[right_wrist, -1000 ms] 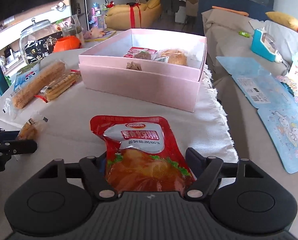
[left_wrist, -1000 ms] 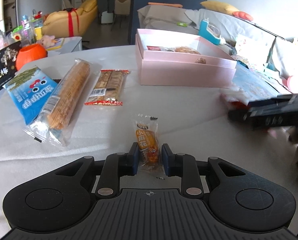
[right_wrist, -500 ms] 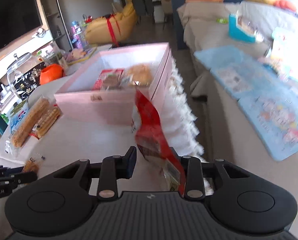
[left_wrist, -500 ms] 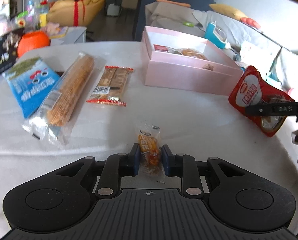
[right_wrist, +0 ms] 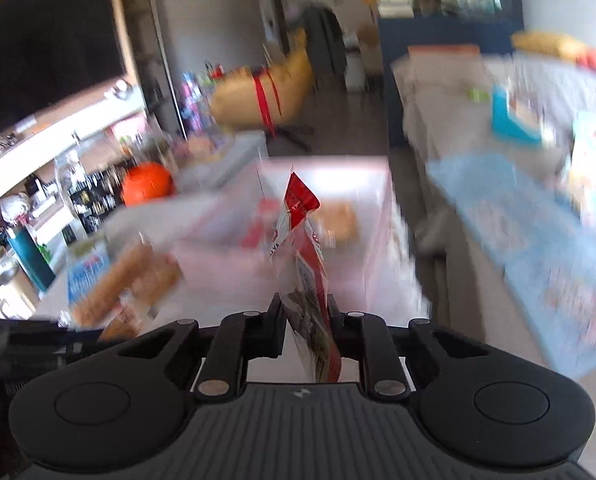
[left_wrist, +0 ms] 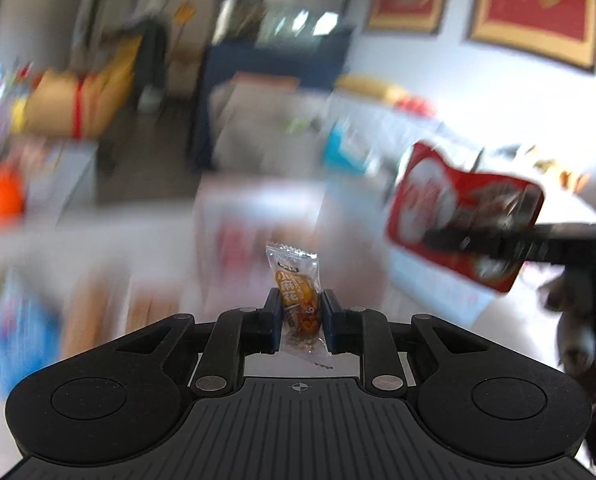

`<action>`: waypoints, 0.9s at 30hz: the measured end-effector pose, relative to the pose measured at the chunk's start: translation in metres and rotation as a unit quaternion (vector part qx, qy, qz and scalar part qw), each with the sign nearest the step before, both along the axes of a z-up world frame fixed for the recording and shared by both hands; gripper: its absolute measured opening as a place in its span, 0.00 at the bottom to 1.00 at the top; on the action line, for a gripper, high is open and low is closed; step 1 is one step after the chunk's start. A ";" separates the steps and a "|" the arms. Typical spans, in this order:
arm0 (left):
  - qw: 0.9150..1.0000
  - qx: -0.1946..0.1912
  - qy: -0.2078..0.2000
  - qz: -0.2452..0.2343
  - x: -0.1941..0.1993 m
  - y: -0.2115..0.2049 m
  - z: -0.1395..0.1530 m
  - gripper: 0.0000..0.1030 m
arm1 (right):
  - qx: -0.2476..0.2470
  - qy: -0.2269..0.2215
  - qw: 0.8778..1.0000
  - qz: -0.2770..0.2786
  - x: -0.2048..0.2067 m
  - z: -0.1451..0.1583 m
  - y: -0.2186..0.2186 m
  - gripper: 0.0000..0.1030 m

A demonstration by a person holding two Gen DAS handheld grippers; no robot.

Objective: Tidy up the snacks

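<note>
My left gripper [left_wrist: 299, 304] is shut on a small clear packet of orange-brown snack [left_wrist: 298, 296], which stands upright between the pads above the table. My right gripper [right_wrist: 306, 312] is shut on a red snack pouch [right_wrist: 306, 256], held edge-on and sticking up in its own view. The same red pouch [left_wrist: 458, 208] shows flat at the right of the left wrist view, with the right gripper's dark fingers [left_wrist: 498, 242] across it. The pink box [right_wrist: 338, 216] lies ahead, blurred, with snacks inside.
Everything beyond the grippers is blurred by motion. Long biscuit packs [right_wrist: 133, 276] and a blue packet [right_wrist: 87, 276] lie on the white table at the left. An orange round object [right_wrist: 147, 188] sits further back. Blue printed sheets [right_wrist: 538, 248] lie on the right.
Both grippers have risen off the table with their snacks. The right gripper closed on the red pouch, which went from lying flat to standing edge-on. The views now tilt higher toward the room.
</note>
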State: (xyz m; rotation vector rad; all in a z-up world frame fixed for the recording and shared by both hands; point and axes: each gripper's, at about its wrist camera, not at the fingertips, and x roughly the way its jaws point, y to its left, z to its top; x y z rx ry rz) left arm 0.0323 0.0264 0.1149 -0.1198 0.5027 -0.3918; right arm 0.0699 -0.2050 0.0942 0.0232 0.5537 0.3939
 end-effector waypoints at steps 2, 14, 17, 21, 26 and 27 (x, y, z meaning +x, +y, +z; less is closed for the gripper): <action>0.999 -0.019 -0.033 -0.018 0.026 -0.005 0.035 0.29 | -0.011 -0.042 0.999 -0.004 0.010 0.031 0.007 0.17; 0.997 -0.045 0.040 0.051 0.090 0.054 -0.021 0.29 | 0.013 -0.012 1.000 -0.007 0.084 0.033 0.019 0.69; 0.992 -0.013 0.038 0.116 0.061 0.084 -0.035 0.29 | -0.025 0.000 1.000 -0.004 0.065 -0.001 0.029 0.69; 0.979 0.003 0.065 0.191 0.041 0.121 -0.055 0.29 | -0.042 0.040 0.998 0.033 0.056 -0.037 0.064 0.69; 0.973 0.012 0.079 0.217 0.015 0.141 -0.065 0.29 | -0.005 0.110 0.990 0.087 0.063 -0.062 0.128 0.69; 0.970 0.006 0.077 0.231 0.007 0.147 -0.065 0.29 | -0.001 0.117 0.989 0.090 0.066 -0.065 0.141 0.69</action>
